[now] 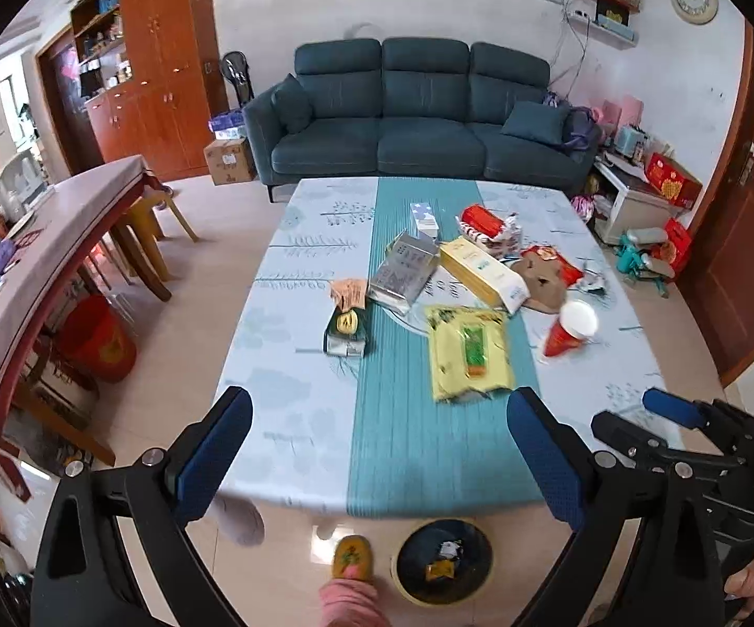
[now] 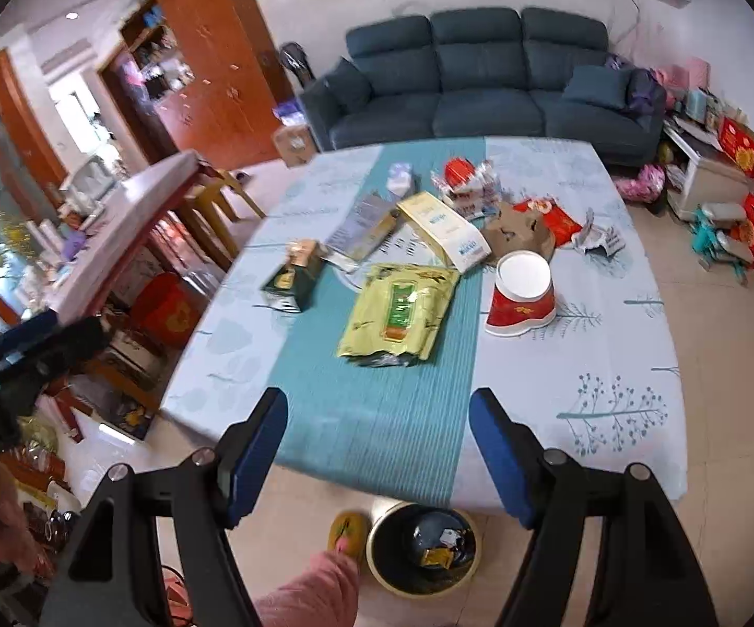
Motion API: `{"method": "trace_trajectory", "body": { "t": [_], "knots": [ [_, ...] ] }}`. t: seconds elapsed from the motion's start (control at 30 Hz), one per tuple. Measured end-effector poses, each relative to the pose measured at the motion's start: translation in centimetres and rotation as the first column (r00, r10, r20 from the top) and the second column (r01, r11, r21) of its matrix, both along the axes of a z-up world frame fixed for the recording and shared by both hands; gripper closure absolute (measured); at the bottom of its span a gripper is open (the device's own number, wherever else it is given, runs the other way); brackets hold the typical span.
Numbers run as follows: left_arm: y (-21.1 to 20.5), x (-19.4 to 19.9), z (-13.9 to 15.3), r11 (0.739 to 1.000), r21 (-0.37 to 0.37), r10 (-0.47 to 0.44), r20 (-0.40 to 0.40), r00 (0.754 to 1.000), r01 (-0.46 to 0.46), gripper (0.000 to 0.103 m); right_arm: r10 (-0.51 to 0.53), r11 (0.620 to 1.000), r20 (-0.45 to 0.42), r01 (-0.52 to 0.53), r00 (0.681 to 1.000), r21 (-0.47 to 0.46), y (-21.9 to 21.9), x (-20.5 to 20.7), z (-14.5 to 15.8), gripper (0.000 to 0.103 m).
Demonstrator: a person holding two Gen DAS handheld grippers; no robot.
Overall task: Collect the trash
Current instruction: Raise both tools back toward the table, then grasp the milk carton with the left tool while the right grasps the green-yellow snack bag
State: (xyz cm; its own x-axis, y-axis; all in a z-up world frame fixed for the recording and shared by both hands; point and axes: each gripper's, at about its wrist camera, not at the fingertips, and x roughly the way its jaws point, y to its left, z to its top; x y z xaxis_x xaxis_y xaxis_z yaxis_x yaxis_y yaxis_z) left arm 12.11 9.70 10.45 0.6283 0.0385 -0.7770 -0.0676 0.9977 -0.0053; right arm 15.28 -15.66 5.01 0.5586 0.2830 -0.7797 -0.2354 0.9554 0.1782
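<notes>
Trash lies on the table point(image 1: 298, 397) point(image 2: 612, 449): a yellow-green packet point(image 1: 468, 352) point(image 2: 400, 311), a red paper cup on its side point(image 1: 570, 329) point(image 2: 520, 292), a dark green box point(image 1: 345, 332) point(image 2: 293, 274), a silver bag point(image 1: 403, 271) point(image 2: 364, 224), a cream carton point(image 1: 481, 271) point(image 2: 445, 230) and red wrappers point(image 1: 484, 222) point(image 2: 463, 177). A bin point(image 1: 442, 561) point(image 2: 421, 548) on the floor holds some trash. My left gripper point(image 1: 379, 457) is open and empty above the table's near edge. My right gripper point(image 2: 377, 452) is open and empty too, also showing in the left wrist view point(image 1: 654, 418).
A blue sofa point(image 1: 419, 115) point(image 2: 486, 78) stands behind the table. A long side table point(image 1: 48, 271) point(image 2: 131, 230) with a red bucket point(image 1: 97, 339) under it is at the left. Boxes and clutter point(image 1: 659, 219) fill the right floor. My slippered foot point(image 1: 351, 564) is beside the bin.
</notes>
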Motion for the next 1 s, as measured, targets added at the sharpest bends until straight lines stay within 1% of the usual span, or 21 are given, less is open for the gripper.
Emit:
{"method": "trace_trajectory", "body": {
  "t": [0.1,0.23,0.3,0.33,0.4,0.43,0.5,0.6,0.63,0.67,0.73,0.8,0.83,0.9,0.97,1.0],
  "knots": [
    [1.5,4.6,-1.9,0.999,-0.023,-0.041,-0.045,0.998,0.040,0.006,-0.035,0.999,-0.057,0.035,0.998,0.004,0.5,3.3,-2.2,0.031],
    [3.6,11.1,-5.8,0.992,-0.069,-0.111,-0.153,0.982,0.102,0.007,-0.116,0.993,-0.149,0.120,0.982,0.015,0.8,7.6,-5.7,0.031],
    [4.7,13.7,-7.9,0.988,-0.096,-0.137,-0.202,0.970,0.120,0.008,-0.150,0.987,-0.203,0.157,0.968,0.018,0.9,9.6,-7.5,0.032],
    [5.2,14.9,-9.0,0.986,-0.109,-0.144,-0.227,0.963,0.122,0.008,-0.170,0.984,-0.232,0.177,0.958,0.010,0.9,10.7,-8.7,0.034],
    [6.2,17.2,-11.1,0.984,-0.130,-0.155,-0.272,0.950,0.123,0.008,-0.207,0.977,-0.286,0.212,0.936,-0.013,1.1,12.5,-11.2,0.042],
    [6.7,18.4,-12.2,0.982,-0.141,-0.160,-0.297,0.941,0.122,0.008,-0.222,0.974,-0.305,0.227,0.926,-0.018,1.2,13.1,-11.9,0.042],
    [7.3,20.0,-13.9,0.980,-0.158,-0.163,-0.322,0.932,0.117,0.008,-0.256,0.965,-0.334,0.261,0.907,-0.029,1.3,14.2,-13.4,0.046],
    [8.1,22.5,-16.0,0.976,-0.188,-0.170,-0.353,0.920,0.109,0.008,-0.290,0.956,-0.340,0.287,0.895,-0.062,1.7,15.2,-14.5,0.049],
    [8.3,23.3,-16.6,0.976,-0.192,-0.170,-0.363,0.916,0.105,0.008,-0.296,0.955,-0.317,0.288,0.901,-0.071,2.0,15.2,-14.4,0.049],
    [8.4,24.0,-17.2,0.975,-0.197,-0.173,-0.373,0.912,0.104,0.008,-0.297,0.955,-0.314,0.285,0.902,-0.085,2.4,15.5,-14.5,0.051],
    [8.4,25.0,-18.0,0.973,-0.207,-0.182,-0.390,0.902,0.107,0.008,-0.304,0.952,-0.300,0.283,0.904,-0.112,3.1,15.7,-14.5,0.060],
    [8.2,25.8,-19.0,0.972,-0.207,-0.189,-0.414,0.890,0.110,0.008,-0.303,0.951,-0.286,0.271,0.909,-0.146,3.9,15.7,-14.4,0.072],
    [8.0,26.2,-19.5,0.972,-0.204,-0.194,-0.427,0.883,0.115,0.008,-0.300,0.951,-0.280,0.265,0.912,-0.158,4.3,15.6,-14.2,0.074],
    [7.6,26.5,-20.4,0.975,-0.187,-0.195,-0.449,0.872,0.122,0.008,-0.291,0.953,-0.275,0.252,0.916,-0.168,5.0,15.4,-14.2,0.087],
    [7.4,26.8,-21.2,0.976,-0.181,-0.196,-0.470,0.860,0.124,0.009,-0.288,0.954,-0.271,0.252,0.918,-0.161,5.4,15.1,-14.1,0.091],
    [7.2,27.0,-21.6,0.976,-0.176,-0.199,-0.486,0.851,0.128,0.013,-0.290,0.954,-0.271,0.256,0.918,-0.155,5.5,14.9,-14.0,0.094]
  ]
}}
